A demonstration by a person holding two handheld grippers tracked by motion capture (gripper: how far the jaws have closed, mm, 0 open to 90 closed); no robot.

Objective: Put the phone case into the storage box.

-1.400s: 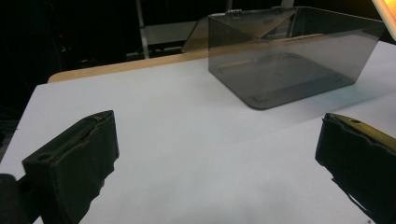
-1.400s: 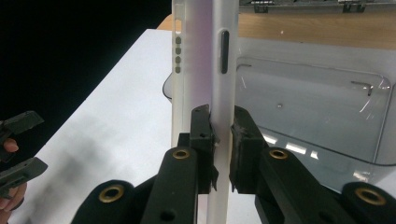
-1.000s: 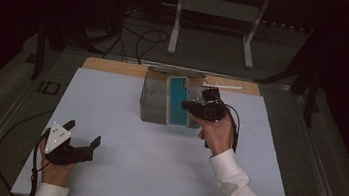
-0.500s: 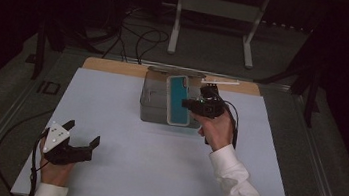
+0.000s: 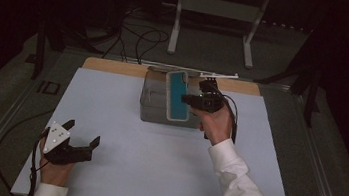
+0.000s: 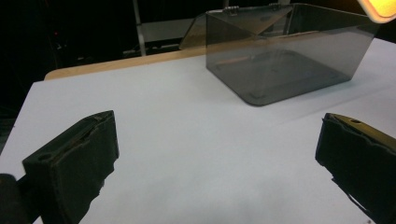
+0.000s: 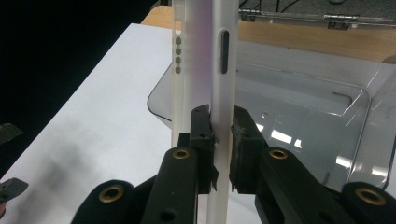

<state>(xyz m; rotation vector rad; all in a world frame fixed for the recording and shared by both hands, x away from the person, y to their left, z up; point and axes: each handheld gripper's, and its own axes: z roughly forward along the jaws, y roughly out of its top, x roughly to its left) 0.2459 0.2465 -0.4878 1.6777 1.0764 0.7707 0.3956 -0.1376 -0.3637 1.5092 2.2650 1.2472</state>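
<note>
My left gripper [image 5: 83, 137] rests low at the near left of the white table [image 5: 117, 181], jaws spread wide with nothing between them. Farther out, my right gripper [image 7: 221, 122] pinches the edge of a teal phone case [image 5: 178, 95], jaws closed on its thin side wall. I hold the case upright over the right part of a clear plastic box [image 5: 154, 105], whose hinged lid [image 5: 191, 72] lies open at the far side.

No readable text, label, brand, number or sign is showing anywhere in these views; no printing is visible on the phone case [image 5: 178, 95], the clear box [image 6: 285, 51] or the worktop [image 5: 153, 171].
</note>
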